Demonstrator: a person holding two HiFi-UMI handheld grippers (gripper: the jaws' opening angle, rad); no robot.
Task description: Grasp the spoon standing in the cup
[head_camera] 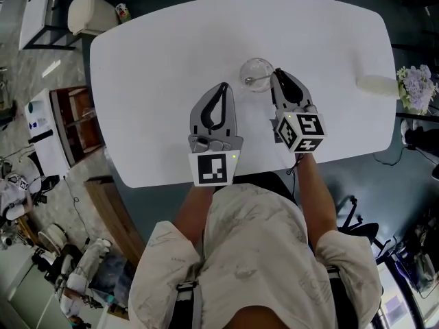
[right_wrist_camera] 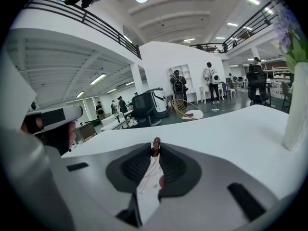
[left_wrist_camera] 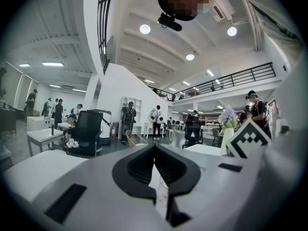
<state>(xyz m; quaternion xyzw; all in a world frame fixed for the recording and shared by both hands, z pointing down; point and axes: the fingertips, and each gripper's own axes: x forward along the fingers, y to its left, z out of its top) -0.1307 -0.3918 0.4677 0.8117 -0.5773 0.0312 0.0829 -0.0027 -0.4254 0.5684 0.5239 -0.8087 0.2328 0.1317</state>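
Note:
A clear glass cup (head_camera: 256,74) stands on the white table (head_camera: 158,60), a little beyond the middle. My right gripper (head_camera: 276,72) reaches to the cup's right rim. In the right gripper view its jaws (right_wrist_camera: 155,150) are pinched on the dark brown tip of the spoon (right_wrist_camera: 155,146), which sticks up between the two pads. The rest of the spoon is hard to make out through the glass. My left gripper (head_camera: 224,86) hovers to the left of the cup and nearer to me, apart from it. It is shut with nothing in it (left_wrist_camera: 154,147).
A white vase (head_camera: 376,84) with purple flowers (head_camera: 417,84) stands at the table's right edge, also tall at the right of the right gripper view (right_wrist_camera: 294,109). A chair (head_camera: 89,12) is off the far left corner. People stand far off in the hall.

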